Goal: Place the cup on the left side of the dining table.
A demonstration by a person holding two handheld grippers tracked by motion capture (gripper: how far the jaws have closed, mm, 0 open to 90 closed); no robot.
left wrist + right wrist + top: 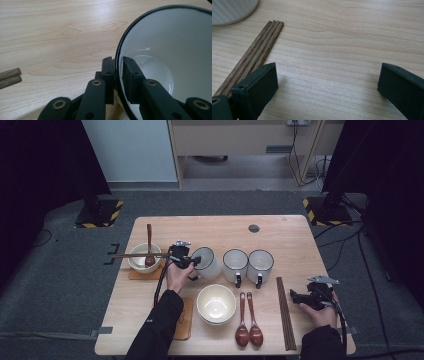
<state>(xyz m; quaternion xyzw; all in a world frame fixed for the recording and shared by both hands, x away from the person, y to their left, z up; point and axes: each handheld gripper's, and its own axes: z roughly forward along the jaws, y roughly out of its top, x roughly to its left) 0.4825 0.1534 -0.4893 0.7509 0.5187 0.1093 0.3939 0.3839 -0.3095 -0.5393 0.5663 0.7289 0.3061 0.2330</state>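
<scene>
My left gripper (118,67) is clamped on the rim of a white mug (170,57), one jaw outside the dark-edged wall and one inside it; the mug takes up the right half of the left gripper view and lies tipped so I look straight into it. In the high view the left gripper (192,261) sits left of centre on the wooden table (280,227), and the mug (207,262) it grips is the leftmost of three, just beside the two upright mugs (248,265) to its right. To the left of the hand a bowl (144,257) rests on a mat with a spoon (149,247) and a pair of chopsticks (137,255) laid across it. Below centre stand stacked bowls (216,304), with two spoons (248,322) just right of them. My right gripper (327,77) is released, its jaws standing wide apart over bare wood at the bottom of its view, with a bundle of chopsticks (254,52) running along the left side; in the high view the right gripper (300,296) rests at the lower right, near those chopsticks (285,312).
</scene>
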